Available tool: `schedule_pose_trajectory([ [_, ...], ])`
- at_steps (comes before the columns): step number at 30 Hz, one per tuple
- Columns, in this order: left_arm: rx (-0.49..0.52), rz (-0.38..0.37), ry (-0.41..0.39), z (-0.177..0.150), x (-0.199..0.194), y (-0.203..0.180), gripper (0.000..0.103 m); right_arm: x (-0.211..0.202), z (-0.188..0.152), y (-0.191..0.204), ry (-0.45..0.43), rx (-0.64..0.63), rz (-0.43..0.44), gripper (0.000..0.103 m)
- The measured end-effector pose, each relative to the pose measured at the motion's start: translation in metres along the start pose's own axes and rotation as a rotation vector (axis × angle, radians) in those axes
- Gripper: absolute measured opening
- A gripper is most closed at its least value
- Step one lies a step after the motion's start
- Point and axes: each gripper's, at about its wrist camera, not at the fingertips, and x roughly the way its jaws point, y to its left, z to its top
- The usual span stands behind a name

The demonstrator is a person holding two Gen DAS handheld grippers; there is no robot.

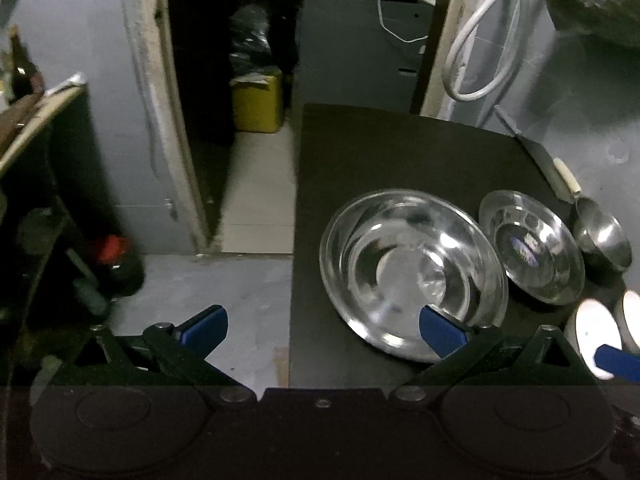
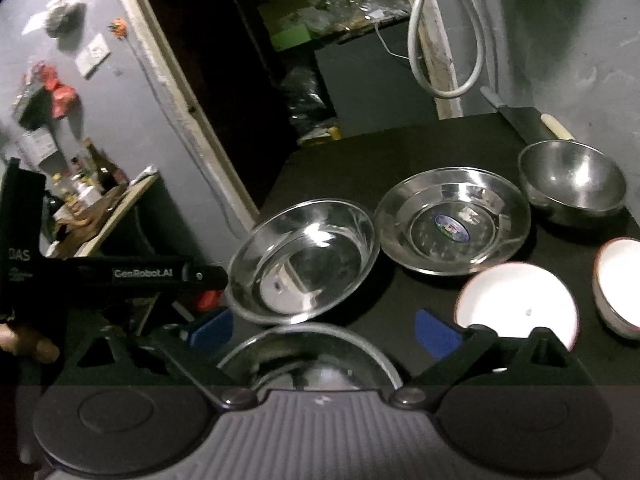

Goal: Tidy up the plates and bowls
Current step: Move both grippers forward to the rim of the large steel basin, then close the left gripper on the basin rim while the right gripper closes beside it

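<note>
On the black table (image 1: 380, 152) lie a large steel plate (image 1: 412, 272), a smaller steel plate with a sticker (image 1: 532, 248), a steel bowl (image 1: 604, 240) and two white bowls (image 1: 596, 332). My left gripper (image 1: 324, 330) is open; its right fingertip hangs over the large plate's near rim, its left one beyond the table's edge. My right gripper (image 2: 324, 330) is open too, above the table's front. Another steel dish (image 2: 312, 360) lies low between its arms, and the pads show no contact with it. Ahead are the large plate (image 2: 304, 260), sticker plate (image 2: 452, 224), steel bowl (image 2: 572, 184) and white bowls (image 2: 516, 300).
A knife with a pale handle (image 1: 536, 152) lies at the table's back right by the grey wall. White hose (image 1: 476, 52) hangs above it. Left of the table is bare floor, a doorway with a yellow box (image 1: 256, 100), and a cluttered shelf (image 2: 92, 200). A hand (image 2: 24, 340) holds the left gripper's body (image 2: 120, 276).
</note>
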Motion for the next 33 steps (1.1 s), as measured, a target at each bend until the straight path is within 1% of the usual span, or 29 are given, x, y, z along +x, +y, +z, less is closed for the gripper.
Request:
schedule_pose_trajectory([
  [5,0.002,-0.07,0.024,0.017,0.032,0.011,0.092,0.034,0.009,0.003,0.008,0.056,-0.064,0.086],
  [8,0.008,-0.102,0.046,0.024,0.048,0.016,0.084,0.048,0.013,0.004,0.015,0.08,-0.092,0.08],
  [12,0.009,-0.146,0.066,0.028,0.061,0.02,0.067,0.063,0.016,0.004,0.027,0.106,-0.126,0.074],
  [16,0.019,-0.175,0.086,0.029,0.071,0.02,0.049,0.076,0.015,0.002,0.04,0.13,-0.142,0.061],
  [18,0.021,-0.185,0.093,0.029,0.074,0.02,0.044,0.081,0.014,0.001,0.049,0.141,-0.149,0.057],
  [20,0.017,-0.191,0.099,0.029,0.076,0.022,0.041,0.086,0.014,0.0,0.055,0.149,-0.157,0.05],
  [21,0.013,-0.197,0.102,0.029,0.078,0.023,0.036,0.087,0.014,0.0,0.058,0.152,-0.16,0.048],
  [22,0.008,-0.204,0.106,0.029,0.078,0.024,0.032,0.088,0.013,-0.001,0.061,0.153,-0.163,0.042],
  [23,0.004,-0.207,0.11,0.029,0.08,0.024,0.03,0.089,0.013,-0.002,0.065,0.154,-0.166,0.038],
  [24,0.004,-0.209,0.112,0.029,0.08,0.024,0.027,0.091,0.012,-0.002,0.067,0.155,-0.169,0.035],
  [25,0.006,-0.21,0.113,0.029,0.081,0.024,0.022,0.092,0.012,-0.003,0.067,0.155,-0.168,0.03],
  [26,0.008,-0.207,0.113,0.029,0.08,0.025,0.021,0.092,0.012,-0.003,0.069,0.153,-0.168,0.025],
  [27,0.01,-0.203,0.11,0.029,0.081,0.024,0.019,0.093,0.012,-0.003,0.07,0.15,-0.166,0.022],
  [30,0.007,-0.2,0.108,0.028,0.081,0.024,0.016,0.093,0.012,-0.001,0.07,0.13,-0.171,0.021],
  [33,0.021,-0.196,0.096,0.026,0.077,0.023,0.016,0.091,0.01,0.0,0.064,0.129,-0.163,0.021],
])
